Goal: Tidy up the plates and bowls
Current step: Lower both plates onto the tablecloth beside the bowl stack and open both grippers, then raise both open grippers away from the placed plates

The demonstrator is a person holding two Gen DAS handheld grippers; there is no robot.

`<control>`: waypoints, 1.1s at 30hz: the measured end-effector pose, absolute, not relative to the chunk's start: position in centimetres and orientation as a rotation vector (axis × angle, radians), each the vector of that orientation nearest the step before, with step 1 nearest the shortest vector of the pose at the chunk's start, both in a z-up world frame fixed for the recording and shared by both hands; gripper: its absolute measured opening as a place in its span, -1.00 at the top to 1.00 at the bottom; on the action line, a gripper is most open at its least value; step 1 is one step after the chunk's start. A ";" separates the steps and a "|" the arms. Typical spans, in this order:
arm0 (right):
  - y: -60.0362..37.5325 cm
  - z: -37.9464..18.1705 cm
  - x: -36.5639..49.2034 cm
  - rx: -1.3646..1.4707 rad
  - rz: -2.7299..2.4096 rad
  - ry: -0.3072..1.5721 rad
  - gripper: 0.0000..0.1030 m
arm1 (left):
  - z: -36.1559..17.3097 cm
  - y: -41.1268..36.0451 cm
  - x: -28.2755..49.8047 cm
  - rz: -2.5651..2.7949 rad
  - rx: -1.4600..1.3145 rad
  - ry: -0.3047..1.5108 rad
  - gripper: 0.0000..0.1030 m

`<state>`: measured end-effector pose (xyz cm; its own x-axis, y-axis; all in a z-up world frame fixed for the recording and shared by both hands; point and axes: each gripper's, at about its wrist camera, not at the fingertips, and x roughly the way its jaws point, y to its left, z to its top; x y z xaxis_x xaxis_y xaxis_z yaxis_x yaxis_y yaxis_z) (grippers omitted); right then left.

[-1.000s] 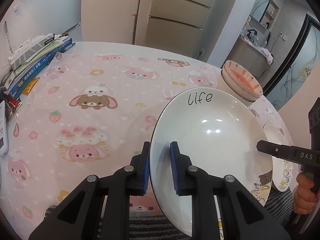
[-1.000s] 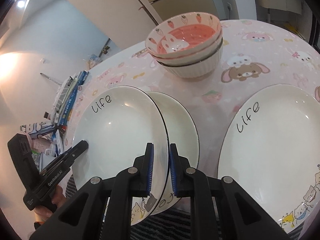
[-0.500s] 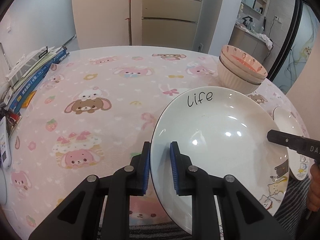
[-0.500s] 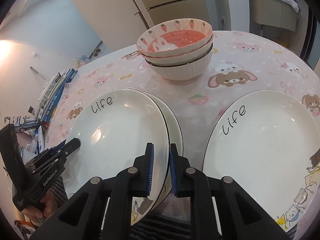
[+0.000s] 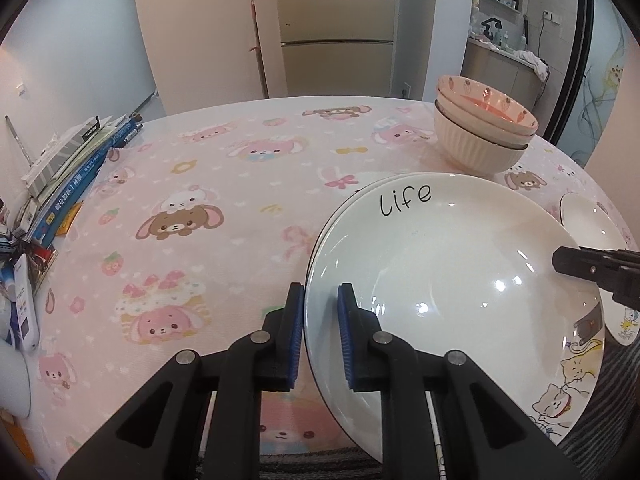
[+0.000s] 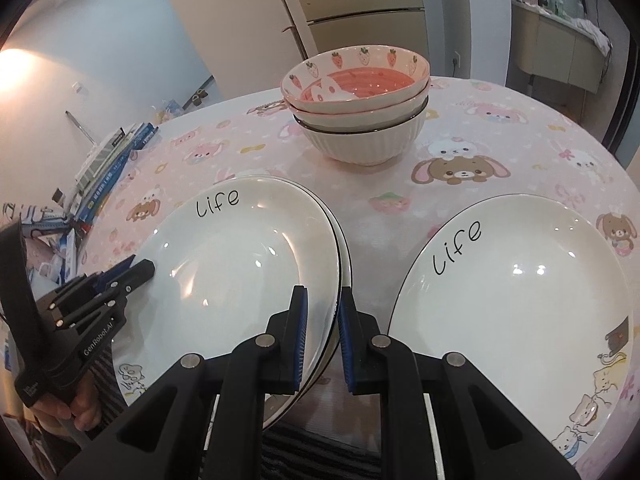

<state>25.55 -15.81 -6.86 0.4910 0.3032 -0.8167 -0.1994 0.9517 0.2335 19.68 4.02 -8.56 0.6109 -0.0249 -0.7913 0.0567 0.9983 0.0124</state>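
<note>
At opposite rims, both tools [image 5: 321, 334] [image 6: 322, 338] pinch the top plate [image 5: 452, 280].

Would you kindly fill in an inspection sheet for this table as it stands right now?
Surface: round table under a pink cartoon-animal cloth.
Job's things: held plate marked "life", over a second plate whose rim shows beneath; a third plate lies apart to the right; stacked bowls, strawberry one on top.
Clutter: books and small items at the table's left edge.
Grippers: left claw astride the held plate's left rim; right claw astride its right rim.
Cables: a cord hangs from a wall socket in the back room.
Surroundings: cabinet drawers, counter with tap.
</note>
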 end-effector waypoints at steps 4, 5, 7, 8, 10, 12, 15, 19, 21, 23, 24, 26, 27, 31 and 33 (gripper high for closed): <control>-15.4 -7.0 25.3 0.051 0.288 1.007 0.65 | -8.9 3.3 19.7 -0.037 0.079 0.922 0.62; -15.5 -6.9 25.4 0.055 0.290 1.010 0.65 | -9.0 3.3 19.8 -0.041 0.080 0.926 0.61; -15.7 -7.0 25.4 0.064 0.296 1.012 0.65 | -9.0 3.4 19.8 -0.046 0.071 0.928 0.61; -15.7 -7.0 25.4 0.063 0.299 1.012 0.65 | -9.0 3.5 19.8 -0.049 0.064 0.931 0.61; -15.7 -7.0 25.5 0.065 0.300 1.013 0.65 | -9.0 3.6 19.8 -0.052 0.055 0.934 0.61; -15.7 -7.1 25.5 0.065 0.301 1.013 0.65 | -9.0 3.5 19.8 -0.051 0.059 0.933 0.61; -15.7 -7.1 25.5 0.060 0.300 1.010 0.65 | -9.0 3.4 19.8 -0.051 0.060 0.936 0.55; -15.6 -7.7 25.8 0.061 0.305 1.033 0.63 | -9.3 3.3 19.8 -0.054 0.064 0.950 -0.09; -15.8 -8.1 26.1 0.090 0.318 1.052 0.61 | -9.3 3.3 19.8 -0.059 0.062 0.951 -0.11; -15.9 -8.1 26.1 0.103 0.323 1.058 0.61 | -9.2 3.4 19.8 -0.062 0.055 0.943 -0.20; -15.9 -8.1 26.1 0.106 0.323 1.056 0.61 | -9.1 3.5 19.7 -0.060 0.053 0.938 -0.31; -15.9 -8.0 26.0 0.111 0.323 1.061 0.60 | -8.9 3.5 19.6 -0.064 0.047 0.923 -0.41; -15.8 -7.9 25.9 0.107 0.318 1.055 0.58 | -8.8 3.5 19.5 -0.067 0.046 0.916 -0.45; -15.6 -7.3 25.4 0.126 0.339 1.026 -0.17 | -8.4 3.5 19.4 -0.096 0.032 0.898 -0.50; -15.2 -6.7 24.9 0.106 0.341 0.993 -0.42 | -8.1 3.7 19.3 -0.092 0.014 0.880 -0.50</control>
<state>24.87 -15.22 -6.70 0.4977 0.3293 -0.8024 -0.2337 0.9418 0.2415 19.31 3.69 -8.14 0.6331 -0.0744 -0.7705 0.0860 0.9960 -0.0255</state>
